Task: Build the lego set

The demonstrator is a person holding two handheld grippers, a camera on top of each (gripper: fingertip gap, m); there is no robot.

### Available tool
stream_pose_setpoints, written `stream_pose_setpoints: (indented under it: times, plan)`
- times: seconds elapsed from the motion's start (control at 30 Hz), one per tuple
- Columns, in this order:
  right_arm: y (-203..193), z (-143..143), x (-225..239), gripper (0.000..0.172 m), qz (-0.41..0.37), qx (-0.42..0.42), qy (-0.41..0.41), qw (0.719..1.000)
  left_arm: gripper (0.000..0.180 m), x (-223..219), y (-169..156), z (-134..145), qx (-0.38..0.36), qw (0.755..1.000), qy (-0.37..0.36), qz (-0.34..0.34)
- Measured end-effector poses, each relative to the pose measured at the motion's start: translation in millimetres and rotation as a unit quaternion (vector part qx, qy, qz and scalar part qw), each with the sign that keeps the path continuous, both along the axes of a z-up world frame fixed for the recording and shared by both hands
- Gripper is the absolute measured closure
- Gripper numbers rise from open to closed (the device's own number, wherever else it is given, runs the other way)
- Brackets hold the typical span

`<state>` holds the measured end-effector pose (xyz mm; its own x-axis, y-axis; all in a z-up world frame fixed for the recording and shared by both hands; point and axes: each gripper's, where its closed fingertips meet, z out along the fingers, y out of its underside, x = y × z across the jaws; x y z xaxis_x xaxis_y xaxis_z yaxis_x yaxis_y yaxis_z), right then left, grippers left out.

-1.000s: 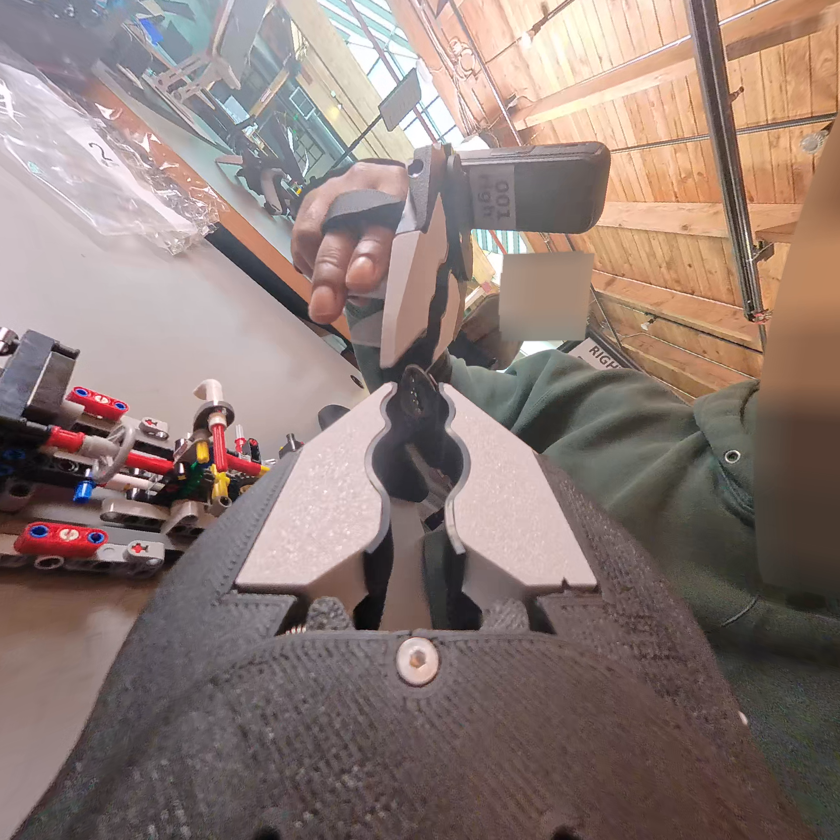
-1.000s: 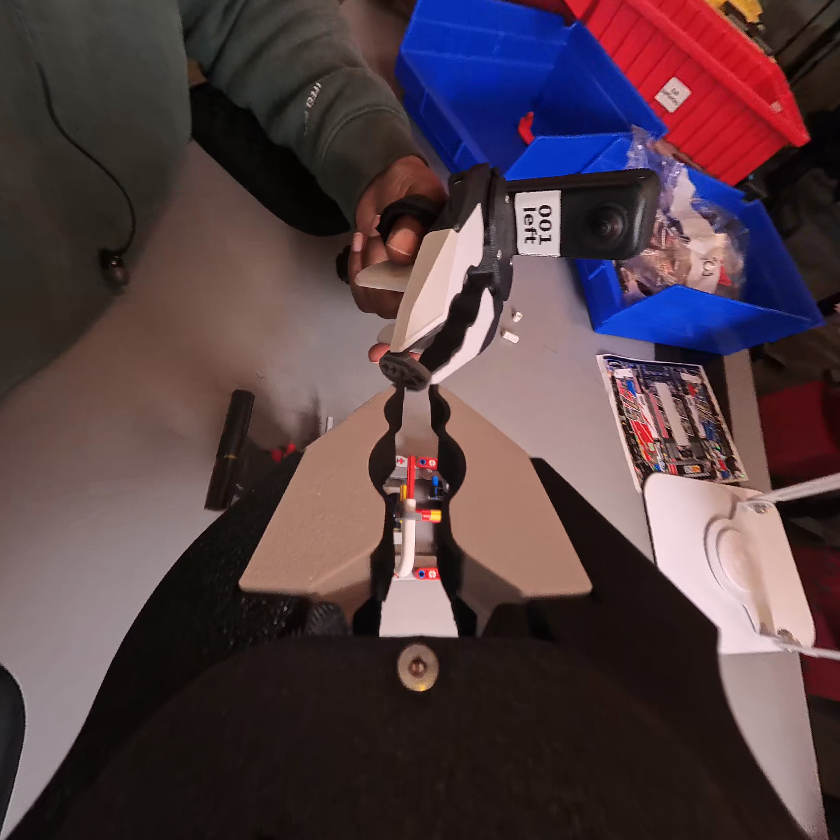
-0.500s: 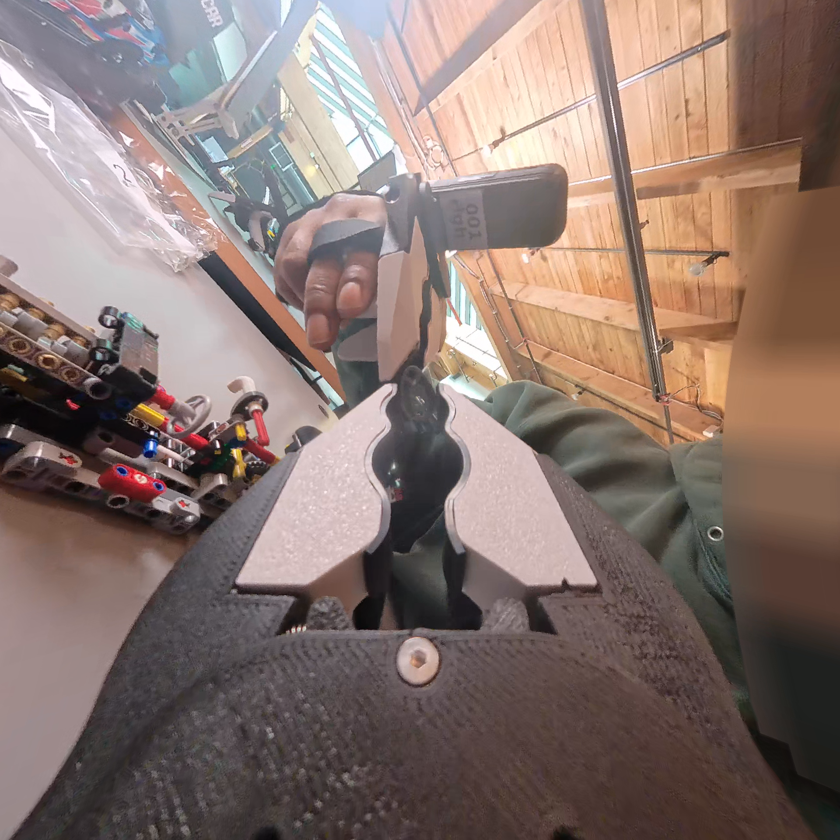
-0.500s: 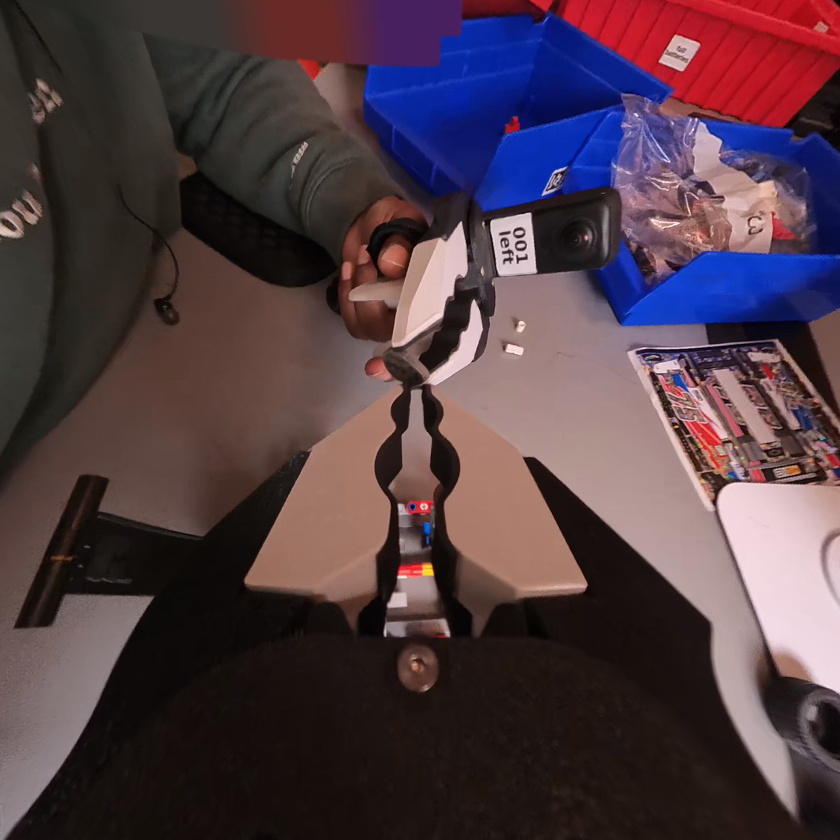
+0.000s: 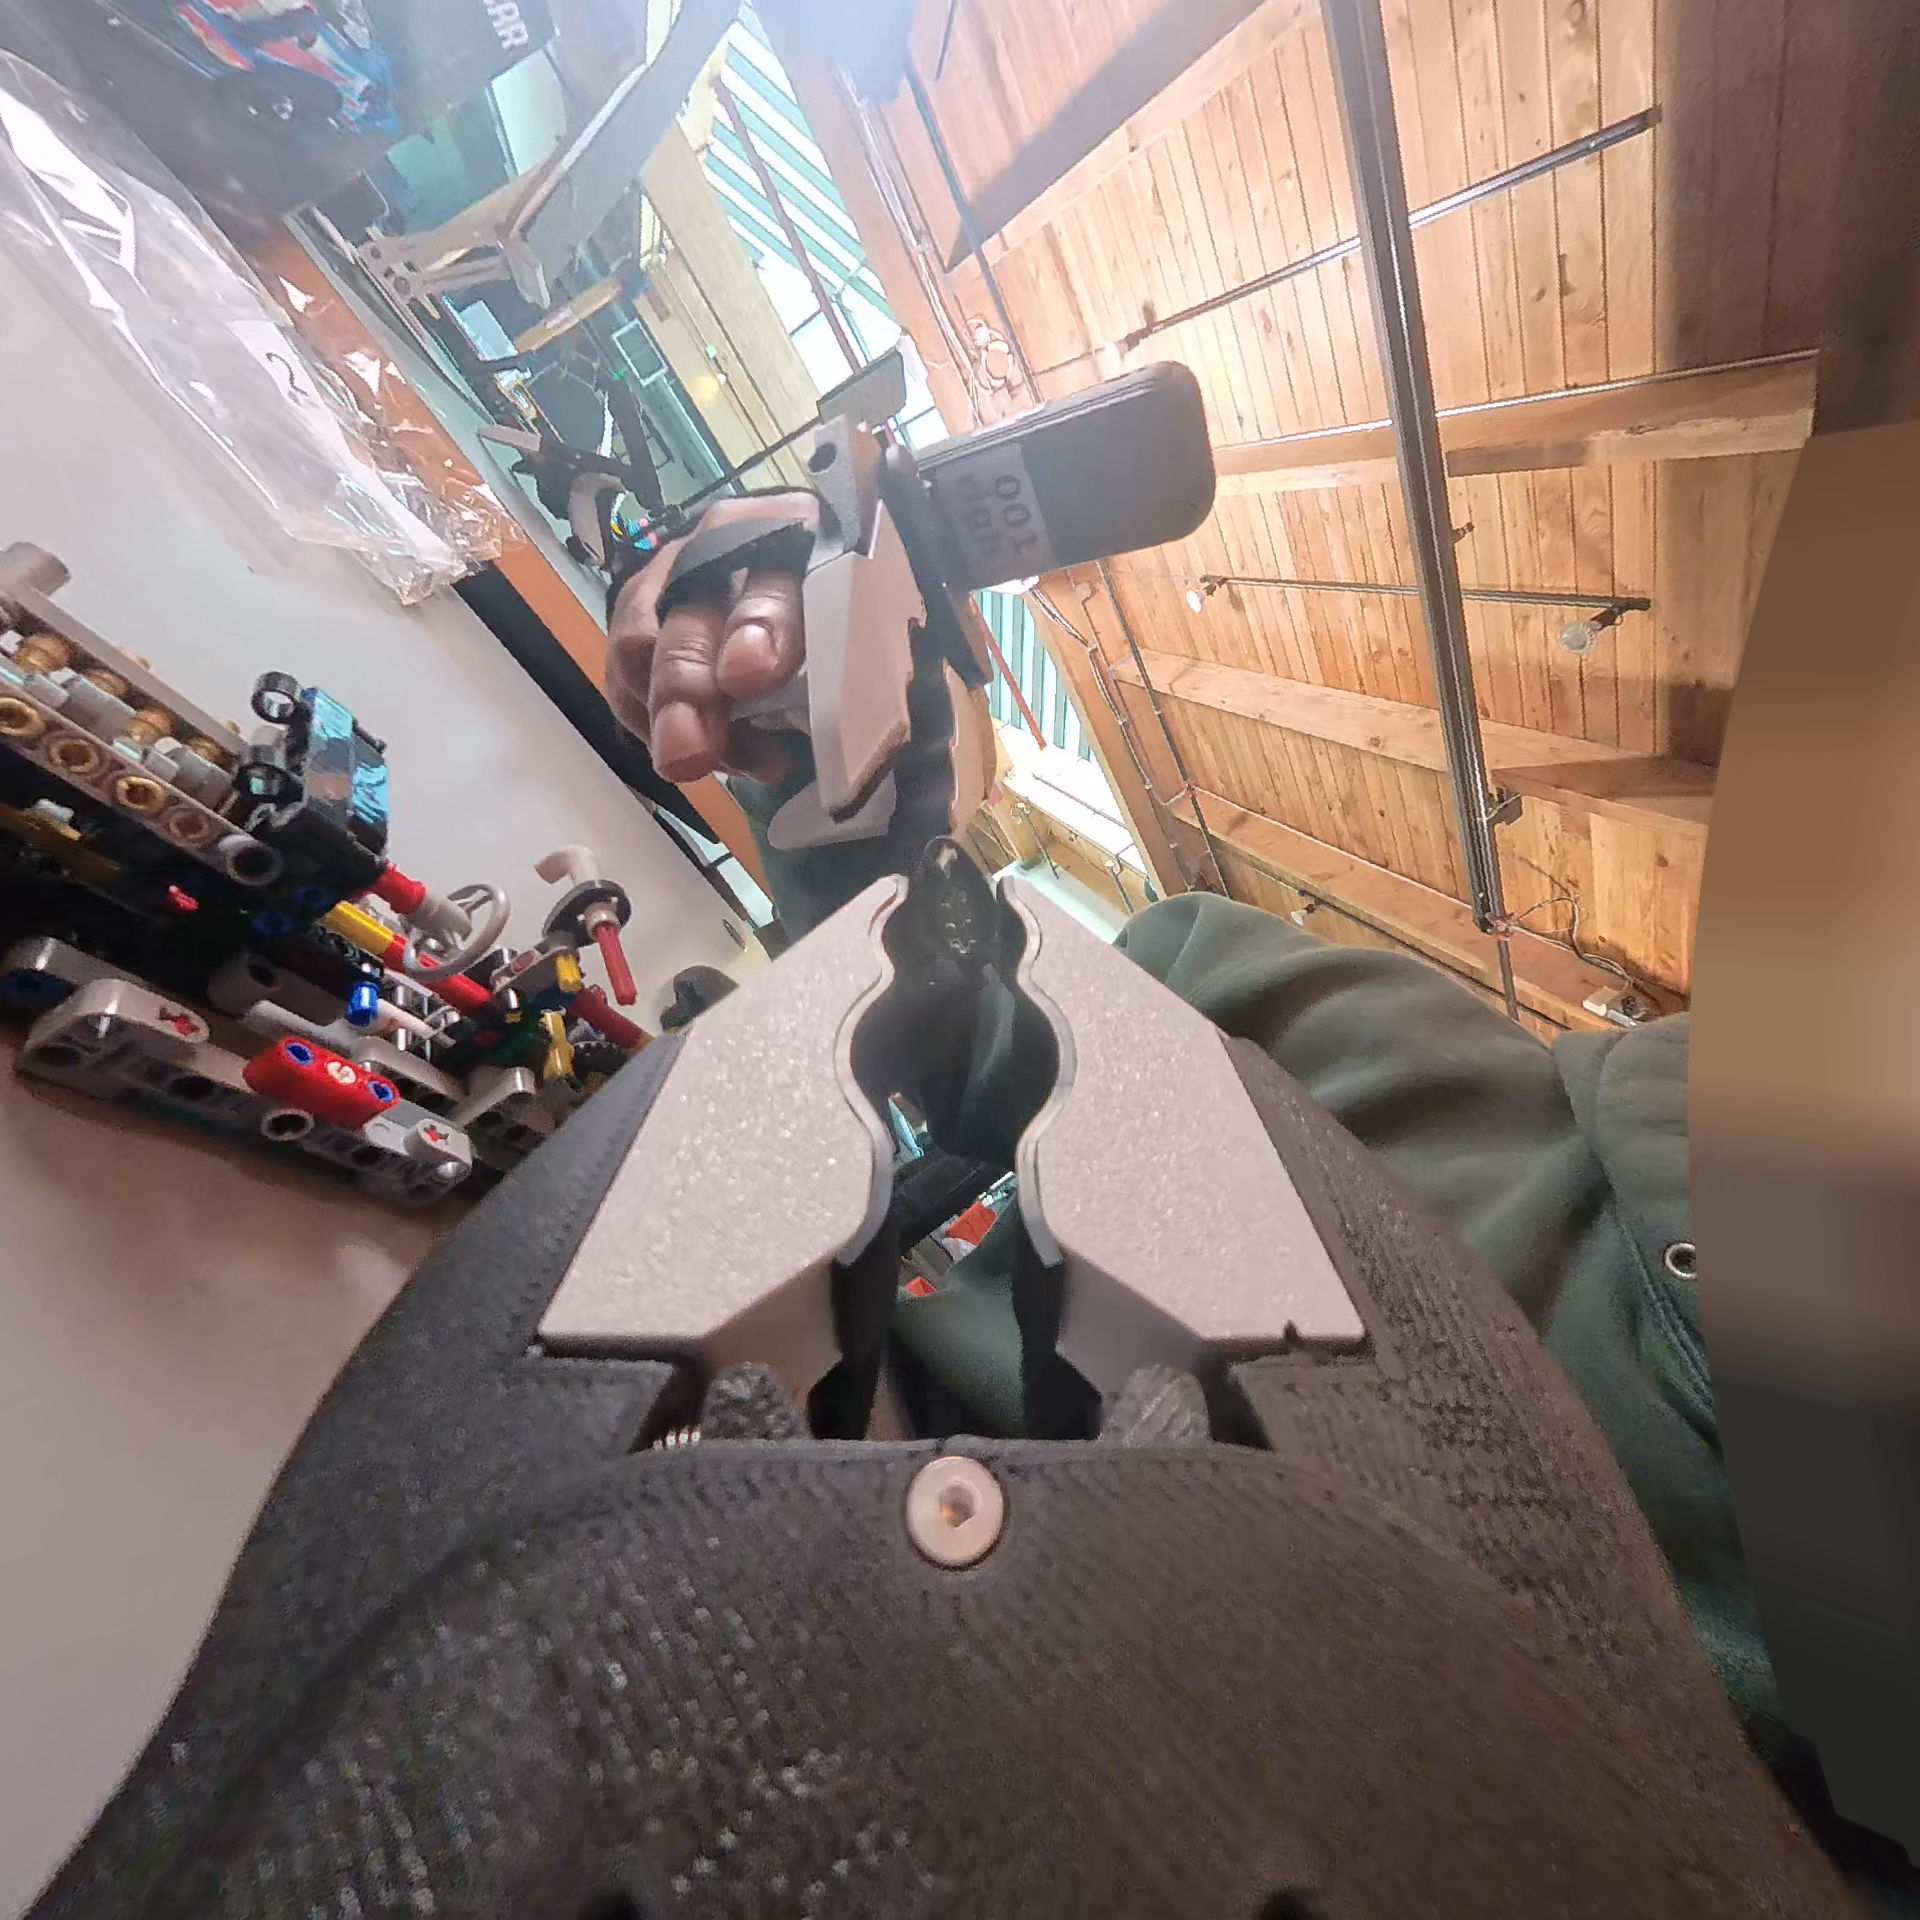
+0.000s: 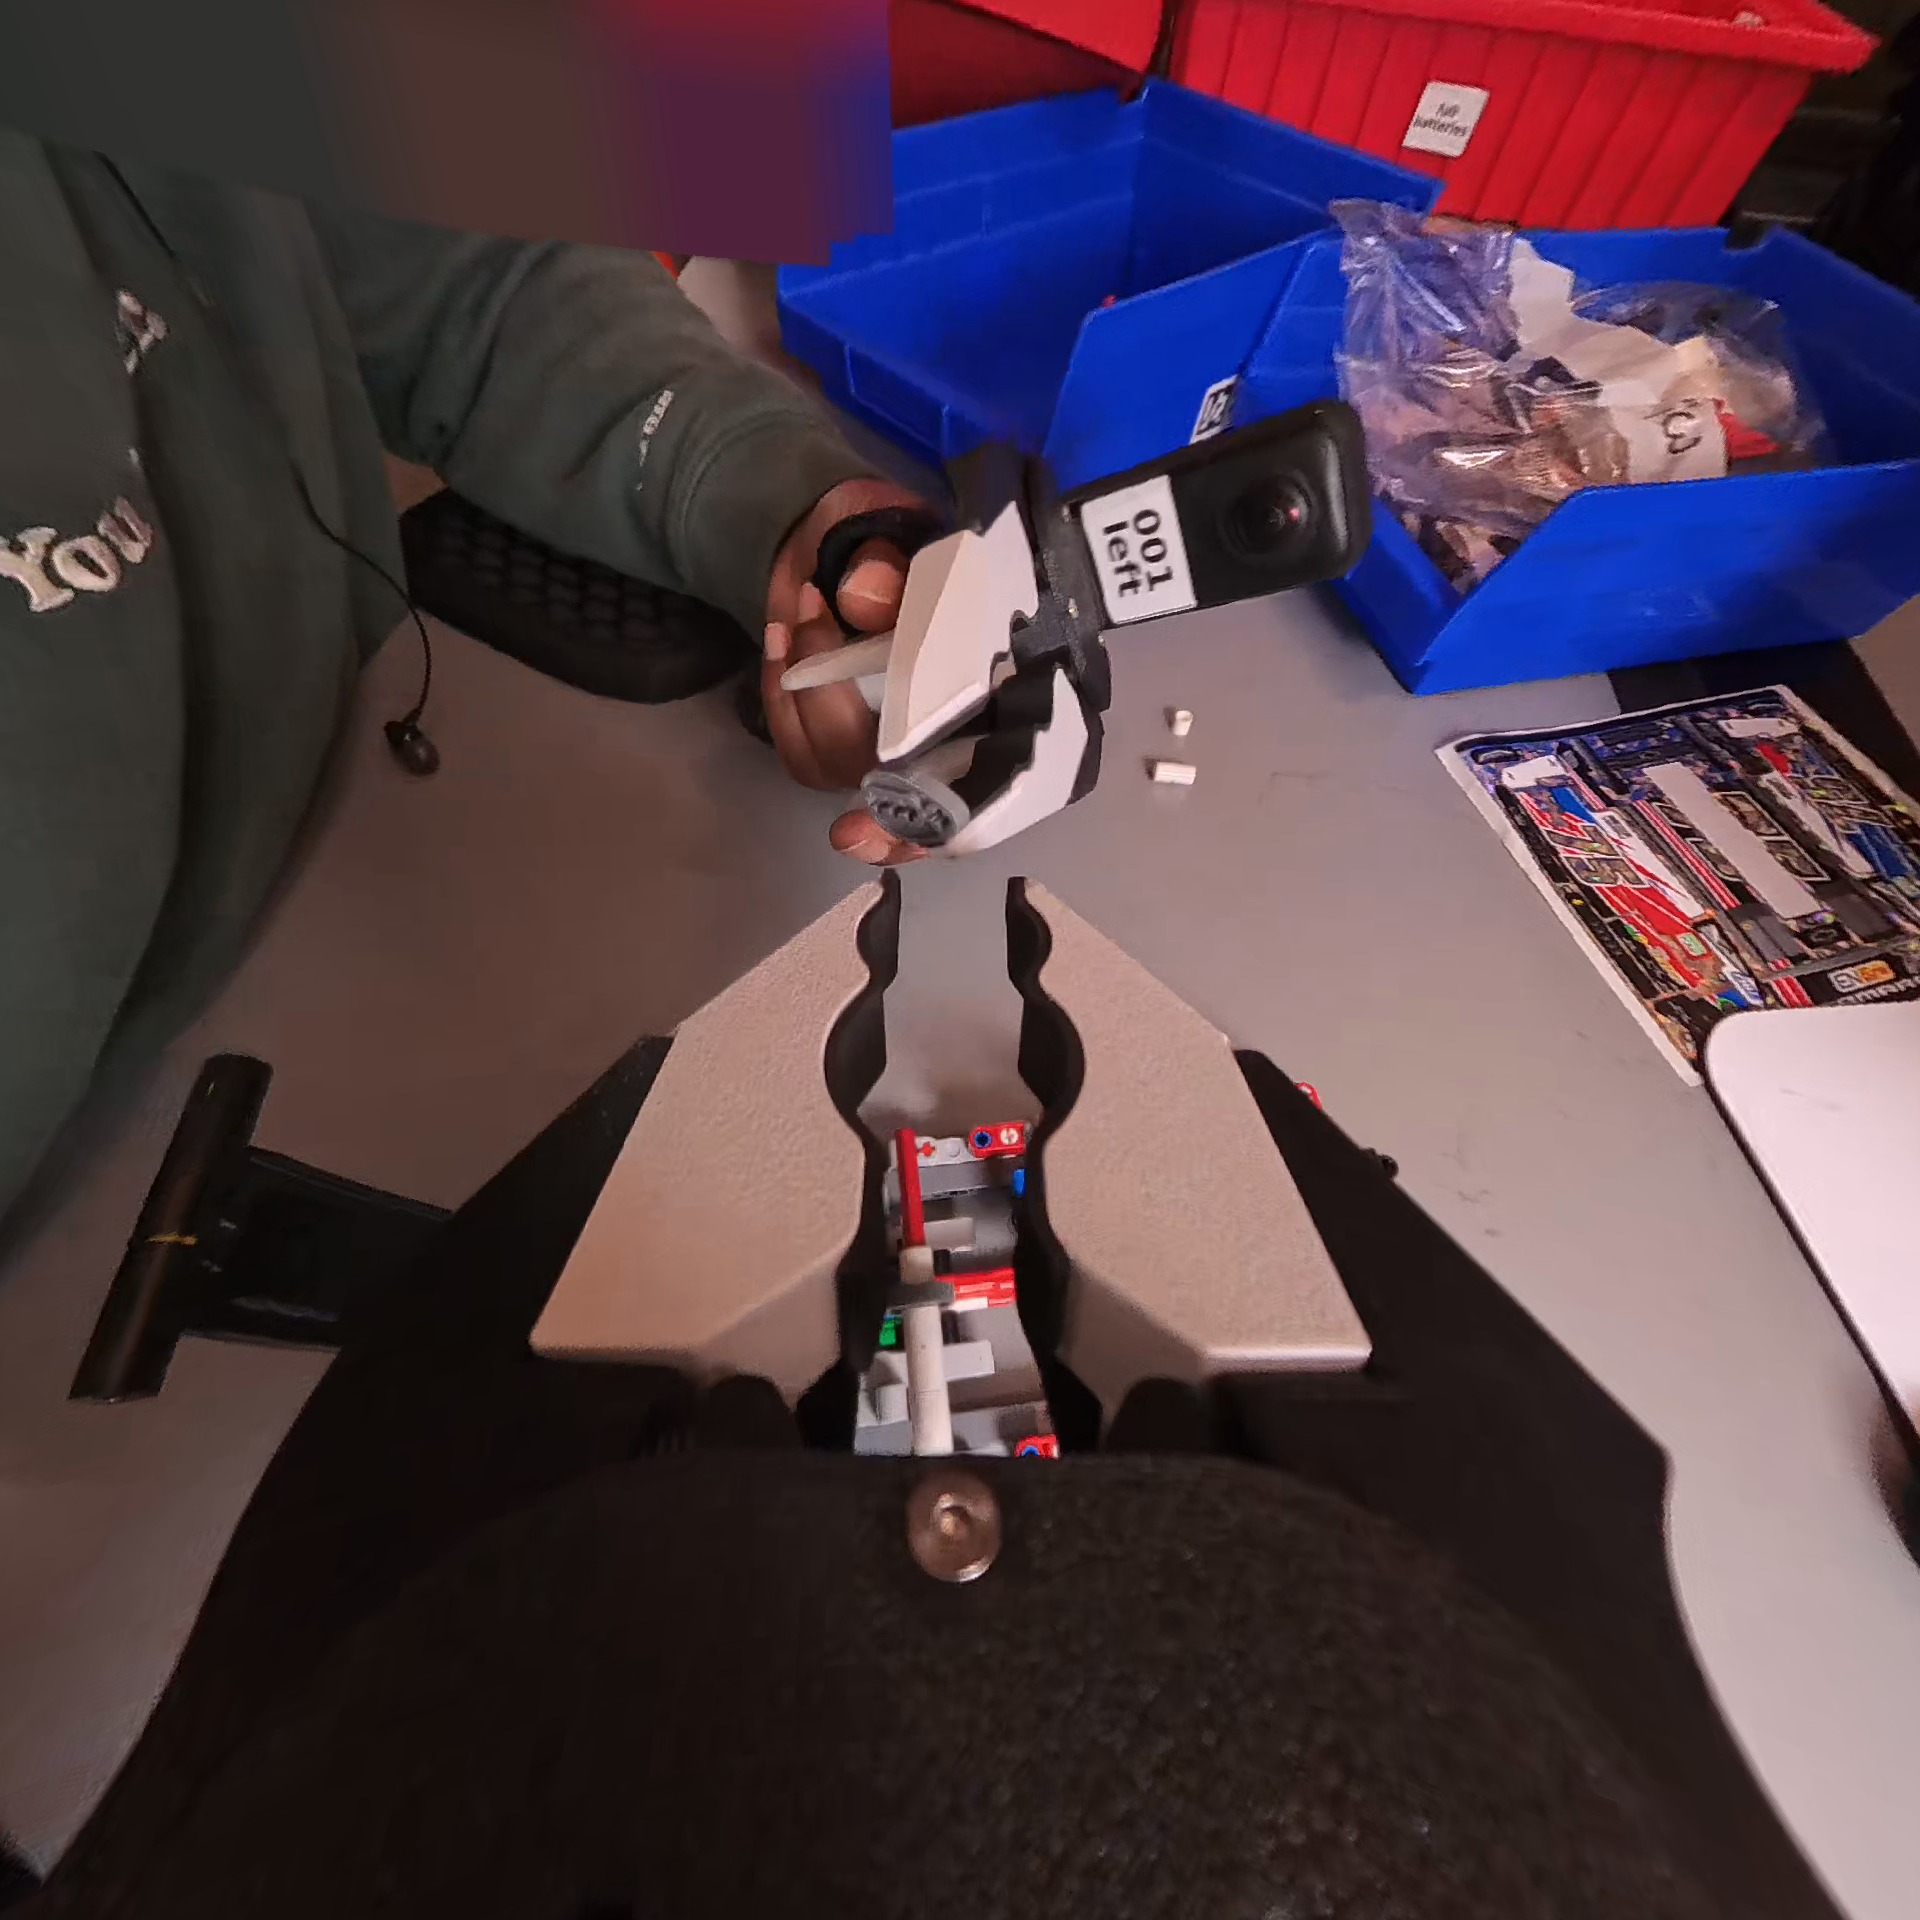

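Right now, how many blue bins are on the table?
2: an empty blue bin at the far edge, and beside it a nearer blue bin holding a plastic bag. Others may sit out of frame.

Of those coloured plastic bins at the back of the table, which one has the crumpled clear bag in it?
The blue bin on the right, nearest the printed booklet. It holds the crumpled plastic bag; the other blue bin looks empty, and the red bin behind them shows no bag.

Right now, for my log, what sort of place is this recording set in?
Probably a workshop or maker space: stacked blue plastic parts bins on a grey worktable, a half-built toy-brick vehicle, and an exposed timber-plank ceiling.
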<state>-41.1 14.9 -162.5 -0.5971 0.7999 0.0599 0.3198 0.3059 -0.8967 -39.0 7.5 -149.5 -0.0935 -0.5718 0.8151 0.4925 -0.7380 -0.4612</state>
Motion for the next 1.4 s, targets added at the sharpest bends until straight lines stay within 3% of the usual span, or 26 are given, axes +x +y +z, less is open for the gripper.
stream_pose_setpoints:
  times: [0.2,0.47,0.63,0.73,0.93,0.97,1.03,1.17,1.23,1.4]
  plan:
    - [-12.7,-3.7,3.3,0.171,0.028,0.052,-0.011,0.998,0.168,6.9,-5.5,-0.6,0.003,1.0,0.004,-0.019]
    - [-18.3,5.1,14.0,0.156,0.032,0.078,0.01,0.996,0.168,15.1,-11.0,-3.9,-0.001,0.999,0.006,-0.037]
    - [-25.7,7.1,16.2,0.167,0.044,0.09,0.012,0.995,0.168,24.2,-17.2,-5.2,0.0,0.998,0.011,-0.057]
    - [-26.2,12.2,18.9,0.169,0.033,0.037,0.012,0.999,0.168,25.3,-18.6,-1.8,0.001,0.998,-0.002,-0.056]
    - [-29.7,22.9,23.9,0.172,0.01,-0.194,0.014,0.981,0.168,21.4,-16.7,9.2,0.029,0.999,-0.002,-0.029]
    - [-31.0,20.5,24.6,0.172,0.01,-0.197,0.015,0.98,0.18,20.2,-14.7,8.8,0.029,0.999,0.002,-0.019]
    - [-32.0,10.5,24.8,0.172,0.005,-0.145,0.021,0.989,0.18,19.2,-13.2,9.0,0.02,1.0,-0.004,-0.016]
    - [-23.6,2.7,23.3,0.172,-0.02,-0.077,0.017,0.997,0.18,18.1,-8.1,0.0,0.021,0.999,0.042,0.012]
    - [-17.1,1.4,26.5,0.172,-0.032,-0.053,0.013,0.998,0.18,13.2,-3.8,-9.9,0.042,0.992,0.11,0.036]
    - [8.4,32.2,46.9,0.168,-0.118,0.006,0.045,0.992,0.175,12.4,-31.2,-27.2,0.143,0.94,0.309,0.014]
